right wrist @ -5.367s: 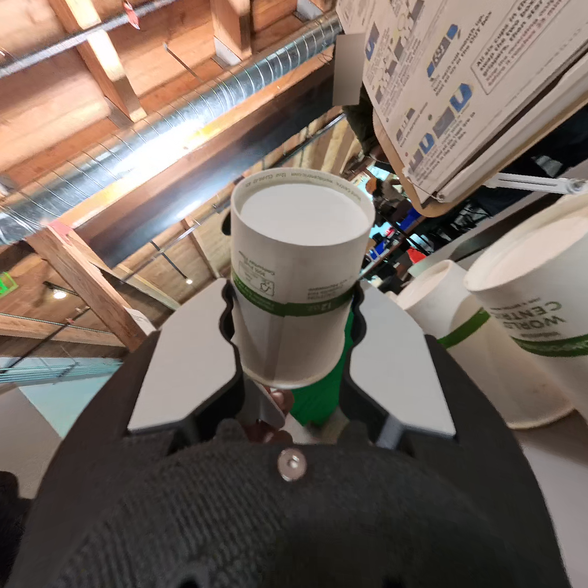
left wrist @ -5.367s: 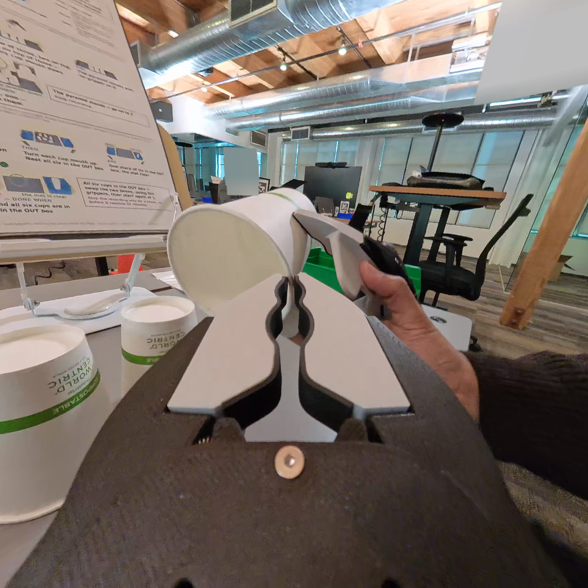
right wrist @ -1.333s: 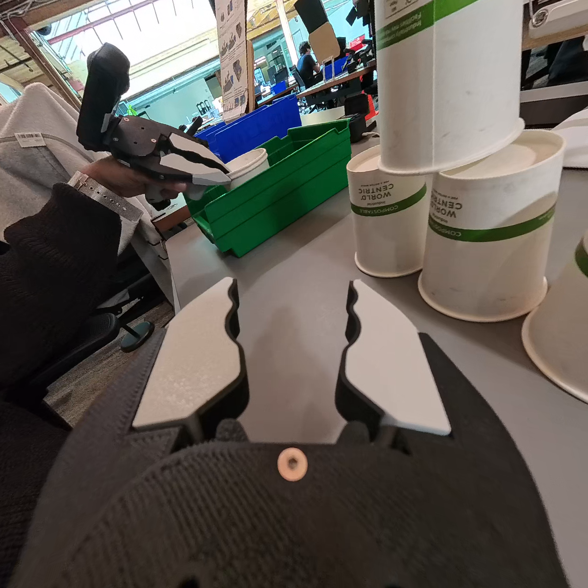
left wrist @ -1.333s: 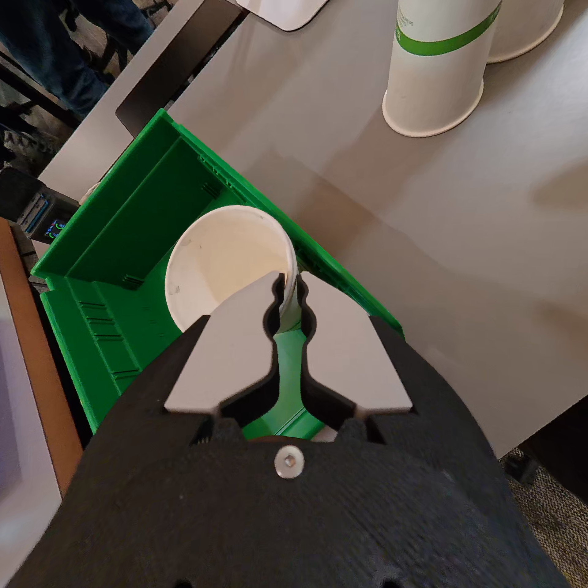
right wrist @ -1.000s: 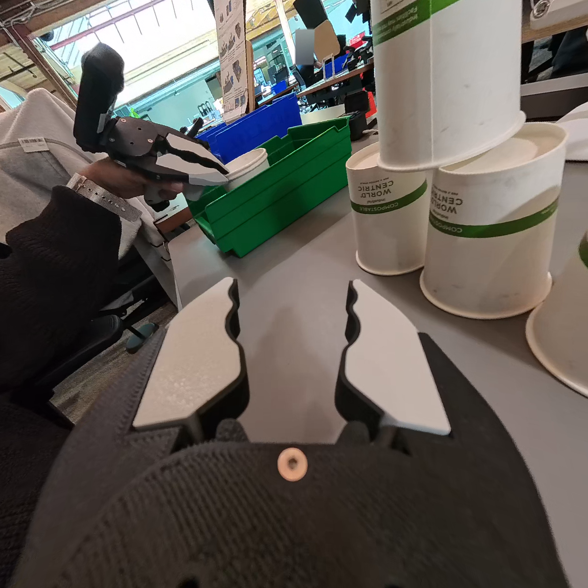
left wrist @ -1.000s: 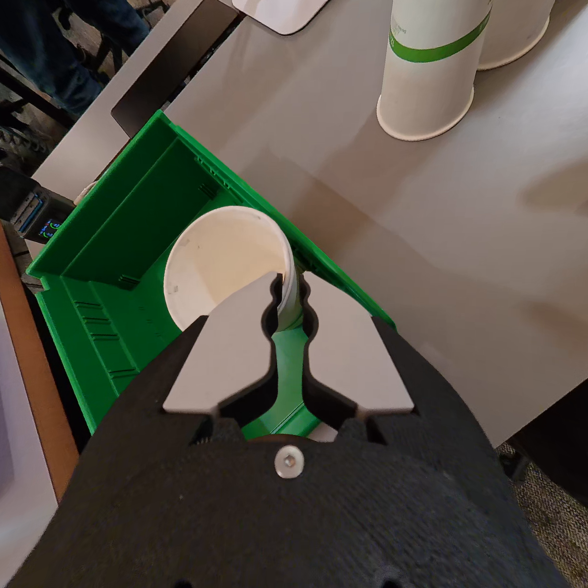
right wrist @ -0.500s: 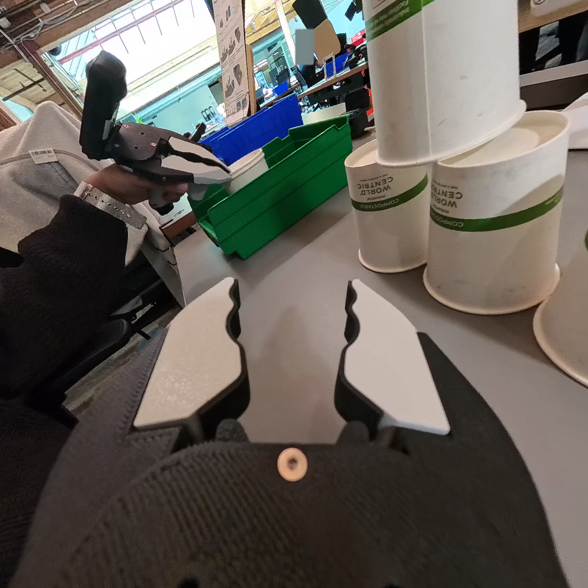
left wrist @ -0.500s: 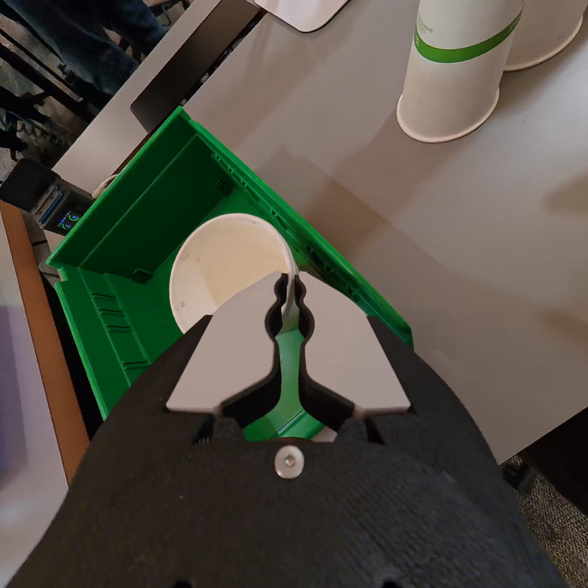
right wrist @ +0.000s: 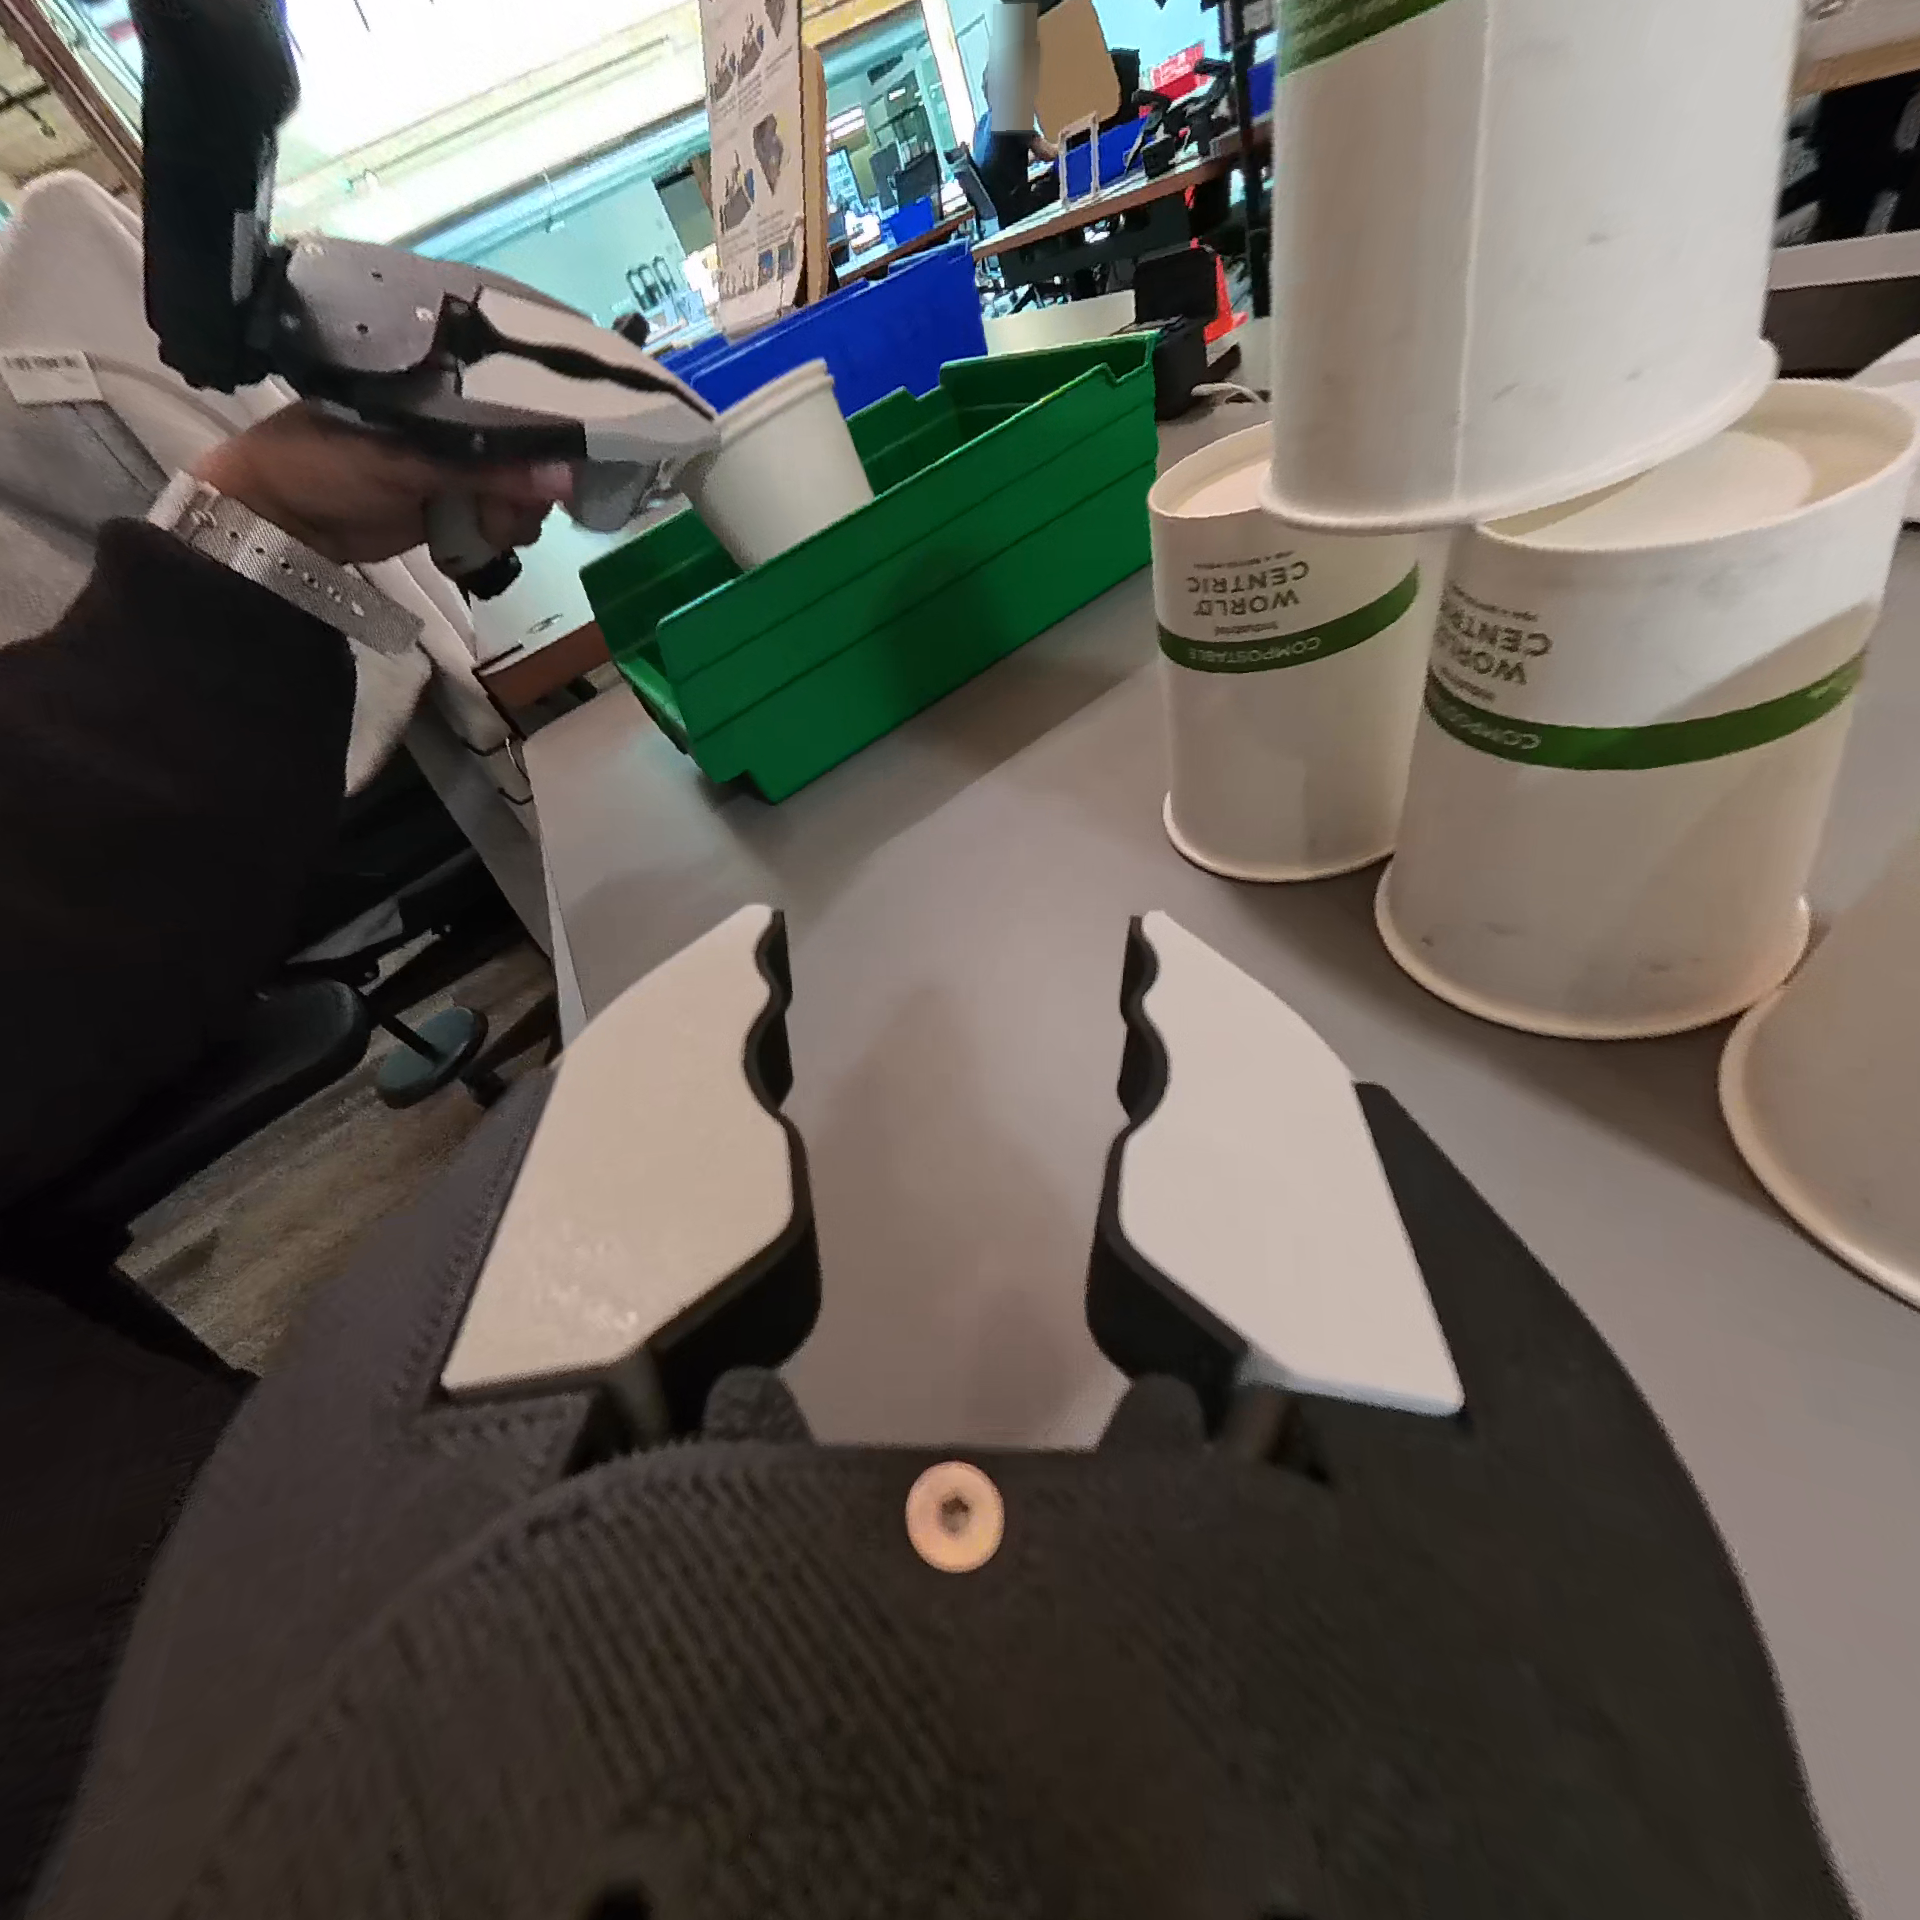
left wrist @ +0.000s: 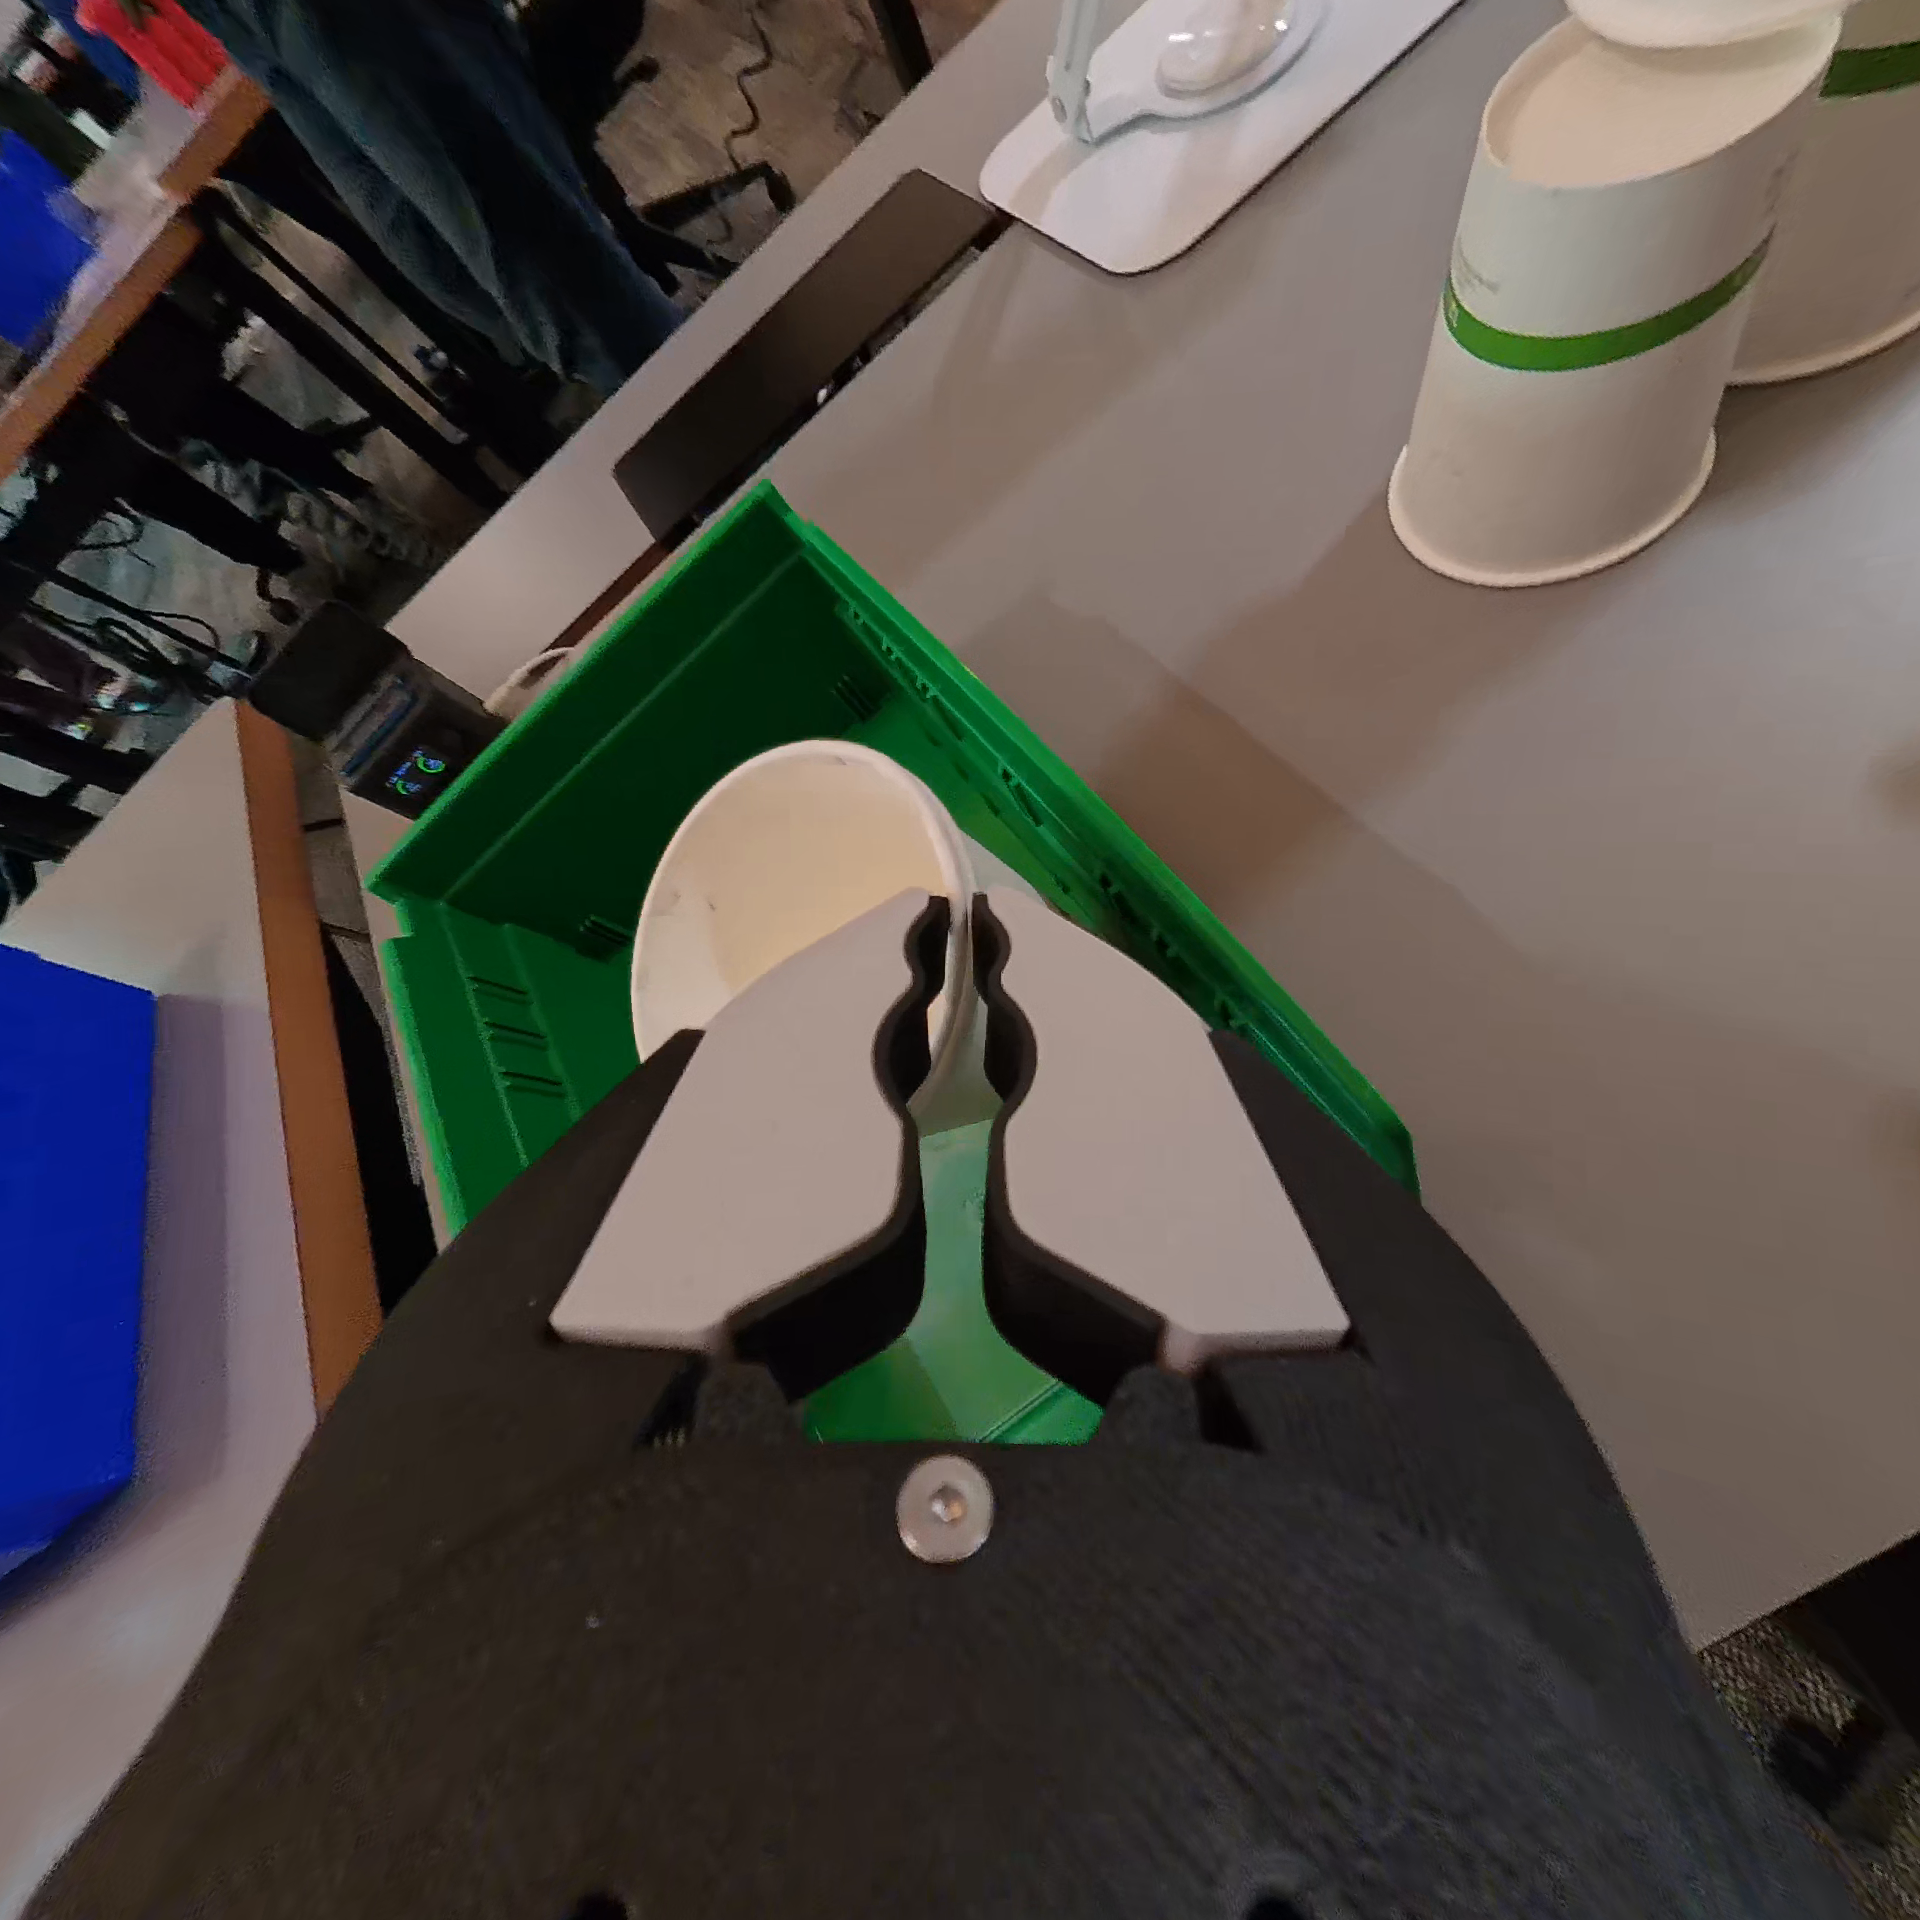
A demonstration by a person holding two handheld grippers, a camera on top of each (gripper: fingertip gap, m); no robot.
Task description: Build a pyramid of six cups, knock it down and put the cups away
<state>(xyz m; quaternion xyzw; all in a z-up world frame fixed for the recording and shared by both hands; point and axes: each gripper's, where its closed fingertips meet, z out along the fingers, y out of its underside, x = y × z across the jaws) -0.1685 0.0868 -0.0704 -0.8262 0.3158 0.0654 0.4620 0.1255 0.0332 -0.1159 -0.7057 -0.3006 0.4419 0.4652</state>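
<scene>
Cup (left wrist: pixel 790 894) pinched by left tongs (left wrist: pixel 958 920).

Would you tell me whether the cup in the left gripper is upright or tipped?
Tipped: the cup leans, mouth up, over the green bin, the left gripper pinching its rim.

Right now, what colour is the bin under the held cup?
Green bin, clearest in the right wrist view.

My left tongs (left wrist: pixel 958 940) hide the near rim of the white paper cup (left wrist: pixel 790 883); the upturned white paper cup (right wrist: pixel 1829 1122) at right is cropped.
</scene>
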